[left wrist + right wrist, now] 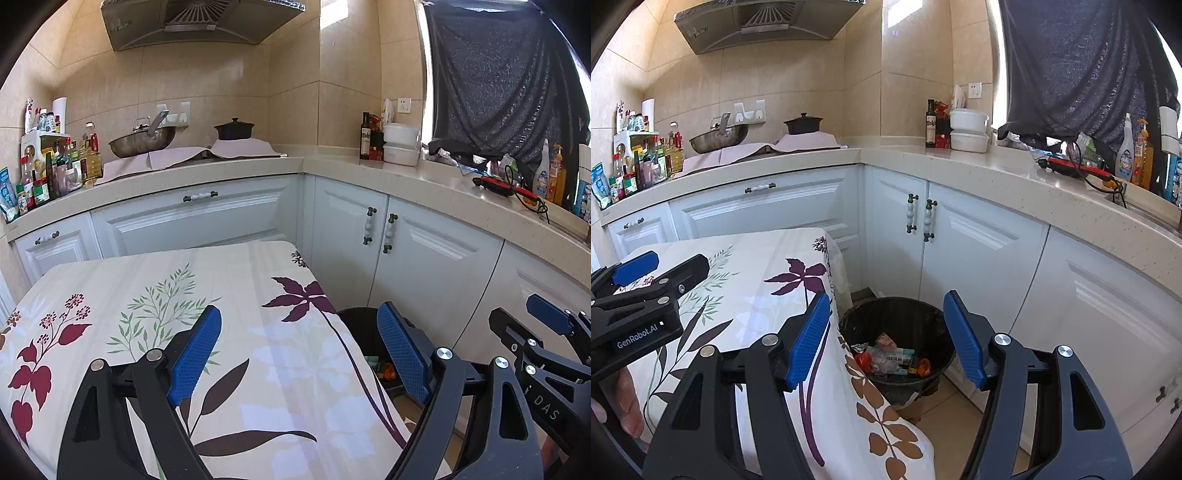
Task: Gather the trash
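Left gripper (299,347): held over the flowered tablecloth (155,295), its blue pads spread wide with nothing between them.
Right gripper (886,339): poised above the black bin (849,325), its 2 pads apart and empty; no wrapper is carried by either tool.
Trash: crumpled wrappers (890,356) are seen lying at the bottom of the bin, in red, orange and white; the bin stands on the floor between the table edge and the white cabinet doors (979,258).
Table: no litter is seen on the visible part of the cloth, though its near and left stretches are hidden by the gripper bodies, so a stray piece there cannot be ruled out.
Task standing: collection is judged largely done, since the only trash in view is already in the bin.
Risk 1: the draped cloth hangs just beside the bin rim; it could be snagged by a pad and dragged if the right tool is swung leftward at a low height.
Risk 2: the bin is light-looking and could be knocked or tipped if its rim is struck from above.
Risk 3: the 2 tools are held close together, so they could be clashed if both are moved inward at once.
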The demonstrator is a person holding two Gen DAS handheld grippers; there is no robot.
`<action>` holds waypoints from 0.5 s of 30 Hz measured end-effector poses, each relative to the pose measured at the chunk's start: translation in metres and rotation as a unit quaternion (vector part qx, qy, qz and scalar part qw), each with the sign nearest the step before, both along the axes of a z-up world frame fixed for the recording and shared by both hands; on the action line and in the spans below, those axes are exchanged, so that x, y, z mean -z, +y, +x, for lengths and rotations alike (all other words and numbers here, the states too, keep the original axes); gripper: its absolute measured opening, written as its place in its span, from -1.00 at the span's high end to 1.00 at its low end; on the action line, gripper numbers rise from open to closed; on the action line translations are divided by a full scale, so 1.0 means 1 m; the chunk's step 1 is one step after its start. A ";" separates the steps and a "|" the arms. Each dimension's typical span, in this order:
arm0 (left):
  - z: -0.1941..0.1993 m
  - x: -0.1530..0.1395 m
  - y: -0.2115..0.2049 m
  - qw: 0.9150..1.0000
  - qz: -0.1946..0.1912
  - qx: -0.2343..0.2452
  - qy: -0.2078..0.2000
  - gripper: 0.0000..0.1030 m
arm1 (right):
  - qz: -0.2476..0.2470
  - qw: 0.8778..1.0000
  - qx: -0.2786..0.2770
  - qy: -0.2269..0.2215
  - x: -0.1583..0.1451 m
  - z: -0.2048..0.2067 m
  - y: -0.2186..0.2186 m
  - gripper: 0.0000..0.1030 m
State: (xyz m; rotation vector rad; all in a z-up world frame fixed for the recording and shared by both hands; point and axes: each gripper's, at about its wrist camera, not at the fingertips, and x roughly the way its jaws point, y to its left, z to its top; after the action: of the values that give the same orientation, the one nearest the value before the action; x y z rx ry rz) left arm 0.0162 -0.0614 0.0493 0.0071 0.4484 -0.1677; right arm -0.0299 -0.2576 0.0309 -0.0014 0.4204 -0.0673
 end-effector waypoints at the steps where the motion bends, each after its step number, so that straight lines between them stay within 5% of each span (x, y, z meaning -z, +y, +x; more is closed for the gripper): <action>1: 0.000 0.000 0.000 1.000 0.000 0.000 0.000 -0.63 | 0.000 1.000 0.000 0.000 0.000 0.000 0.000 -0.21; 15: 0.001 0.001 -0.001 1.000 -0.001 0.003 0.004 -0.63 | 0.000 1.000 0.002 -0.001 -0.002 0.000 -0.003 -0.21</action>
State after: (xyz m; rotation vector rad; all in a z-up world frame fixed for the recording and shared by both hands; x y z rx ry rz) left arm 0.0171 -0.0628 0.0488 0.0056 0.4558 -0.1734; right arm -0.0300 -0.2608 0.0326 -0.0009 0.4181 -0.0706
